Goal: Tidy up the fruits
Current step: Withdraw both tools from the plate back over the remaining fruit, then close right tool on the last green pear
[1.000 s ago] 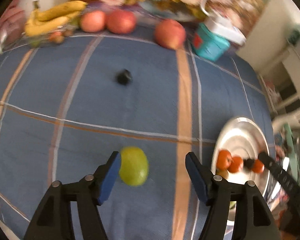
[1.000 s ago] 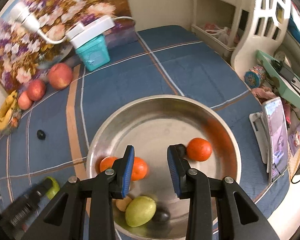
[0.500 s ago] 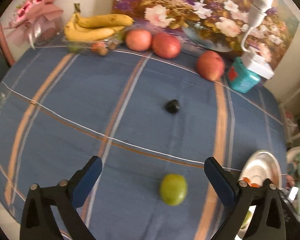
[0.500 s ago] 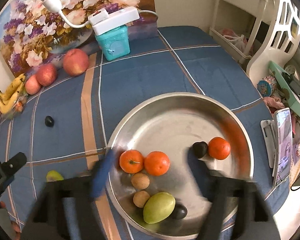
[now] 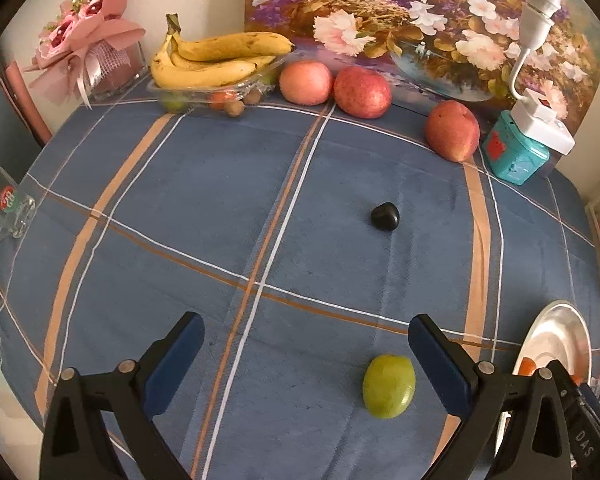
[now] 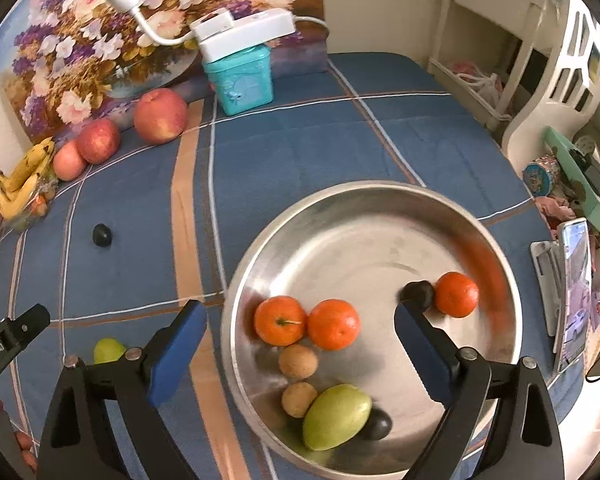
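Note:
My left gripper stands wide open above the blue checked cloth. A green fruit lies on the cloth just inside its right finger, untouched; it also shows as the green fruit. My right gripper hangs over the steel bowl, its jaws still opening, gripping nothing. In the bowl lie three oranges, two small brown fruits, a green mango-like fruit and two dark plums. Another dark plum sits mid-cloth.
Three apples and bananas in a clear tray line the back edge by a flower painting. A teal tin carries a white lamp base. A glass mug stands left, a phone on a stand right.
The left jaws spread wide and drew back from the green fruit, which stays on the cloth. The right jaws went from nearly shut to wide over the bowl.

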`<control>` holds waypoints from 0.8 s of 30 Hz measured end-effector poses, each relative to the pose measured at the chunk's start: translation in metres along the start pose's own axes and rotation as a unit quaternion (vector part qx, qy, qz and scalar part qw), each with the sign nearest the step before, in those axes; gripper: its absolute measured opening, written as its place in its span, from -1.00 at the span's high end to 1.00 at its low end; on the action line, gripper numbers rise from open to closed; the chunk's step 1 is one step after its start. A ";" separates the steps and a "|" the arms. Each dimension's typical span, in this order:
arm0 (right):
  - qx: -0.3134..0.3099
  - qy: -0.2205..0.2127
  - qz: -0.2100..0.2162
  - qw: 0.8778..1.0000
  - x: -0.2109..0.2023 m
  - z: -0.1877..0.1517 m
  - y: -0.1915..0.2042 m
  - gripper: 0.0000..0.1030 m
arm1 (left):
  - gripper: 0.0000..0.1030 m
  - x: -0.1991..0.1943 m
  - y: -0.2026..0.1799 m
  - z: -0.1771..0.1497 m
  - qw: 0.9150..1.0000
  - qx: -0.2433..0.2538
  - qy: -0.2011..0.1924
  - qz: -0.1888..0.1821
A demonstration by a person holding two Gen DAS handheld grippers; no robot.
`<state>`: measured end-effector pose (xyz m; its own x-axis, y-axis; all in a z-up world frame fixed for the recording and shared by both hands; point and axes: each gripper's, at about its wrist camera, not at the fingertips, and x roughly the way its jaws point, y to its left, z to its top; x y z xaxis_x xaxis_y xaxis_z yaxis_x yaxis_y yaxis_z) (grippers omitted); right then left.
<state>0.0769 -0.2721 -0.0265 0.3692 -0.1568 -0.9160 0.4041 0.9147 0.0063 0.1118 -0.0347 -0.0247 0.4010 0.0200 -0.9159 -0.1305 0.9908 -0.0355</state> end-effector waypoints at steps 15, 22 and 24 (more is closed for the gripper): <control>-0.064 0.024 0.065 0.996 0.004 -0.008 0.084 -0.84 | -1.00 0.005 0.047 0.022 0.999 -0.002 0.000 0.035; -0.091 0.033 0.087 0.991 0.005 -0.014 0.120 -0.84 | -1.00 0.006 0.086 0.031 0.998 -0.041 0.004 0.039; -0.100 0.036 0.096 0.990 0.005 -0.015 0.130 -0.84 | -1.00 0.006 0.093 0.033 0.998 -0.048 0.004 0.039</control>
<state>0.1183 -0.1487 -0.0365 0.3588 0.0474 -0.9322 0.1562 0.9816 0.1101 0.1316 0.0624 -0.0206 0.3785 0.0954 -0.9207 -0.2478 0.9688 -0.0014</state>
